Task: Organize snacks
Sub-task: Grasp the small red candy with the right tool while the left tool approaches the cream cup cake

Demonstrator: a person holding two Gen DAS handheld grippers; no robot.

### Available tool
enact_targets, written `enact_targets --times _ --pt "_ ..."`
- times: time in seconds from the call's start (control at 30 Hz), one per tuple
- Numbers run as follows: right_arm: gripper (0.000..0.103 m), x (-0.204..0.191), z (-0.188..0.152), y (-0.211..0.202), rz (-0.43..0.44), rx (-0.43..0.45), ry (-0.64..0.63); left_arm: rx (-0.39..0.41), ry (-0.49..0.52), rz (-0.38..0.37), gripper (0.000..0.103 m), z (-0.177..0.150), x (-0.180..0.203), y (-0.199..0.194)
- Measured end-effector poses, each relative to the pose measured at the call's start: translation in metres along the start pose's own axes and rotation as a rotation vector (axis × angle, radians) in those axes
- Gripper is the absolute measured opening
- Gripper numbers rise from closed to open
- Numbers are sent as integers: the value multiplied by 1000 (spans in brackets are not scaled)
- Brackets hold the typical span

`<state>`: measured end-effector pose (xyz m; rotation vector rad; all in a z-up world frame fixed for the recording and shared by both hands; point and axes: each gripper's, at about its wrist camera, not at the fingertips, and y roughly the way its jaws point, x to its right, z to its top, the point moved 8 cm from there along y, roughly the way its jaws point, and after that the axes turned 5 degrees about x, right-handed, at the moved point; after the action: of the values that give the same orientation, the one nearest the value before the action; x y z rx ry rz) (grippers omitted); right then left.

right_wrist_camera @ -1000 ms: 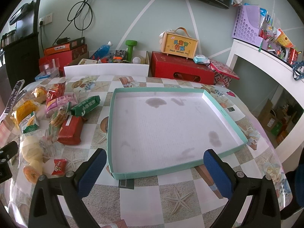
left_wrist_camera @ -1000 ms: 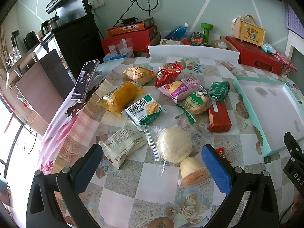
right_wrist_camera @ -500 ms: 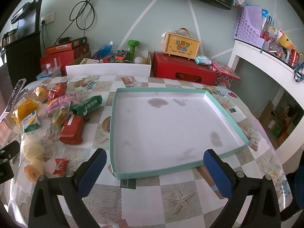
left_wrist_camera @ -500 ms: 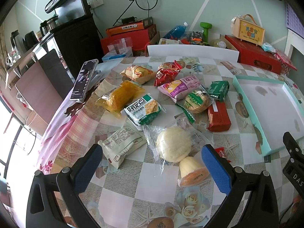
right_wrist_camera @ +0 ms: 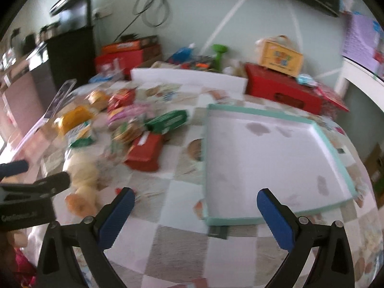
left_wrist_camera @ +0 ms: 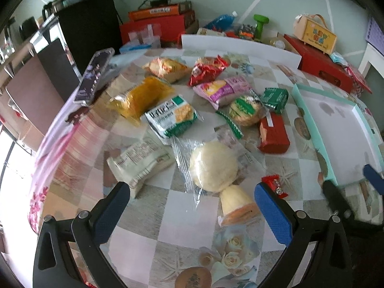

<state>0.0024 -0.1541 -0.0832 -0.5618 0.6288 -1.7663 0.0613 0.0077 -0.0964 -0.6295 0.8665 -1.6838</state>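
Checkered floral tablecloth (left_wrist_camera: 182, 213), cluttered wall shelf behind. Snacks scattered upper-left to centre of the left wrist view: yellow pack (left_wrist_camera: 141, 97) long axis diagonal, green-white cracker pack (left_wrist_camera: 174, 117), round bun in clear wrap (left_wrist_camera: 213, 165) at centre, red pack (left_wrist_camera: 273, 134) long axis pointing away. Teal tray (left_wrist_camera: 309, 120) at right edge, tilted. Left gripper (left_wrist_camera: 192, 208) low over the table, jaws wide apart, nothing held. Right gripper (right_wrist_camera: 195, 216) jaws apart, hovering at the tray (right_wrist_camera: 240, 220) near corner; view blurred.
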Motion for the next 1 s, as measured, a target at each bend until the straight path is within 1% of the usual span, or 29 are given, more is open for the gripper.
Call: enact_targets --times 0.07,0.13,0.2,0.23,0.3,0.43,0.47,0.5,0.57,0.67,0.87,1.0 --pt "102 -11 -2 3 27 -9 -22 -27 -32 -6 103 -3 -5 4" --pt "99 -20 -3 5 47 -15 -43 -49 -63 -22 103 -6 -8 7" --pt "89 -28 -4 11 79 -36 -52 -68 -81 -37 103 -9 -9 10" --pt "86 -34 -7 14 102 -53 -57 -77 -91 -42 103 -11 -10 11" --pt "76 -39 -10 19 128 -75 -64 -85 -111 -41 103 -12 -13 12" --pt "69 -51 -14 28 178 -116 -67 -114 -177 -44 103 -17 -21 17" --pt "66 -54 -15 30 191 -128 -66 -119 -190 -46 103 -18 -23 17" --pt "60 -56 -16 33 203 -139 -66 -123 -206 -49 103 -19 -25 18" --pt "54 -61 -18 36 224 -155 -67 -129 -228 -61 103 -21 -27 19" --pt "51 -68 -19 40 237 -161 -85 -136 -253 -83 103 -22 -26 20" --pt "35 -74 -23 49 238 -185 -103 -148 -277 -113 103 -23 -24 23" --pt "32 -73 -24 52 233 -193 -101 -163 -285 -130 103 -25 -22 25"
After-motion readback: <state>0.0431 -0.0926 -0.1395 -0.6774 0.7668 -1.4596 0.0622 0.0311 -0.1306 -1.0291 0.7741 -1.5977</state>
